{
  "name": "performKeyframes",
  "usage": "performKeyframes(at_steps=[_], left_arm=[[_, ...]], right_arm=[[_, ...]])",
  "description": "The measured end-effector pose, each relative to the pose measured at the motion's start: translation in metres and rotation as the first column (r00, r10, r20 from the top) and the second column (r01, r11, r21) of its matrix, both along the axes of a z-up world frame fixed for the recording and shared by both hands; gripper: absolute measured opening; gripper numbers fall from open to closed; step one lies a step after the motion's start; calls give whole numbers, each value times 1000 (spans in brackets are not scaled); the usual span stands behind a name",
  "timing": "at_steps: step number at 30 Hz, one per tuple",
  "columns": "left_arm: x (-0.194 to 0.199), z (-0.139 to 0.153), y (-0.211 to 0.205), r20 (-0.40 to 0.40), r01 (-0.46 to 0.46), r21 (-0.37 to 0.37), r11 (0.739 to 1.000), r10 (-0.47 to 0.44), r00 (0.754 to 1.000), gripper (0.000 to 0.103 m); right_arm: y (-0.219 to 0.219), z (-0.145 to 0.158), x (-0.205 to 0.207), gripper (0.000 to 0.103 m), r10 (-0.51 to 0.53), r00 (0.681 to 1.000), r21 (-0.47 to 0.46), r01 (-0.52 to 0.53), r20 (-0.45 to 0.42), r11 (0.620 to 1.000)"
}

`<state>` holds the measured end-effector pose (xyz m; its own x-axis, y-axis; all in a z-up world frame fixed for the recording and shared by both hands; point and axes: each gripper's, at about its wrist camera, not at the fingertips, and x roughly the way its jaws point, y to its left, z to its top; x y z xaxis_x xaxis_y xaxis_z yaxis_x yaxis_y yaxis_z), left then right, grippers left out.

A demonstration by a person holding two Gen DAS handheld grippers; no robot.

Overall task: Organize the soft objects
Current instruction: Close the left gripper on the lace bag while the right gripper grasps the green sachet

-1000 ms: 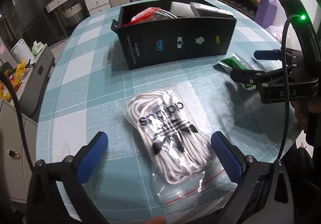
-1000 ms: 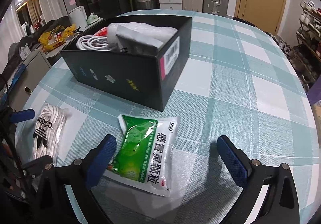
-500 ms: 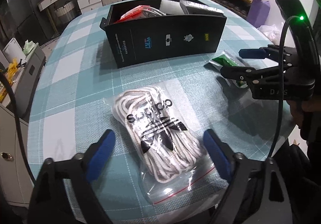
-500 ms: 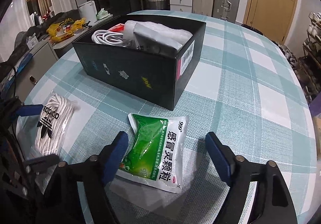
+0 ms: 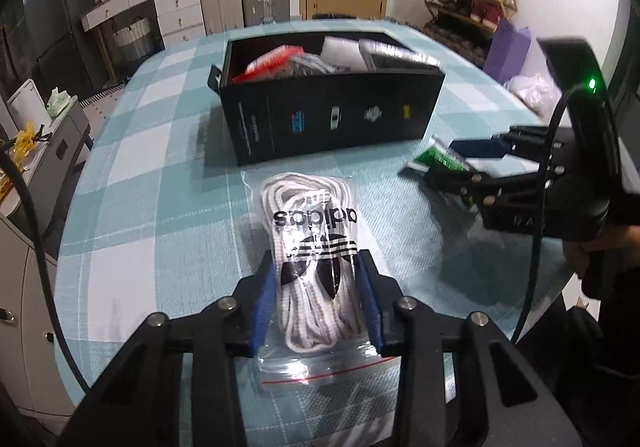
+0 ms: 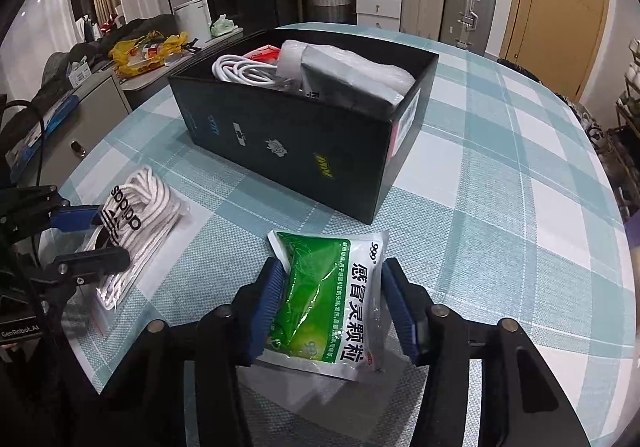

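Observation:
A clear zip bag of white laces [image 5: 308,207] with a black printed logo lies on the checked tablecloth. My left gripper [image 5: 316,271] is closing, and its blue pads press the bag's near half from both sides. A green and white sachet [image 6: 316,311] lies to the right. The jaws of my right gripper [image 6: 332,271] are closing too, pads against the sachet's two long edges. Each wrist view shows the other tool: the right gripper [image 5: 440,163] on the sachet [image 5: 430,159], and the left gripper [image 6: 108,237] on the laces bag [image 6: 148,199]. Both items rest on the table.
A black open box [image 5: 332,119] stands just beyond both items, holding a white cable [image 6: 240,71], a grey padded parcel [image 6: 352,79] and a red pack [image 5: 268,63]. The round table [image 5: 140,167] ends close to me. Cabinets, suitcases and a shoe rack stand around.
Both pairs of jaws have closed from wide open onto their items. The laces bag is squeezed narrower between the left pads. Neither hand has shifted much.

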<state>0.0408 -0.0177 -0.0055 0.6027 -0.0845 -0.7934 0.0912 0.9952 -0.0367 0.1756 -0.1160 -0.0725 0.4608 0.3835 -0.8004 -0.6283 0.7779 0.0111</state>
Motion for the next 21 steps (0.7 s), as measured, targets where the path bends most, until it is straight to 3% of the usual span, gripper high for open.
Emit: performKeyframes(at_steps=[11,21], left_arm=[[-2,12,6,64,-21,-19,1000,22,998,37],[-5,21,13,103,-33,-60,998,39,994,37]], right_arm=[[7,1,-8,38,55,998,-9,-55,29,998],[10,11,-17,38,73,996,21,-75,60,997]])
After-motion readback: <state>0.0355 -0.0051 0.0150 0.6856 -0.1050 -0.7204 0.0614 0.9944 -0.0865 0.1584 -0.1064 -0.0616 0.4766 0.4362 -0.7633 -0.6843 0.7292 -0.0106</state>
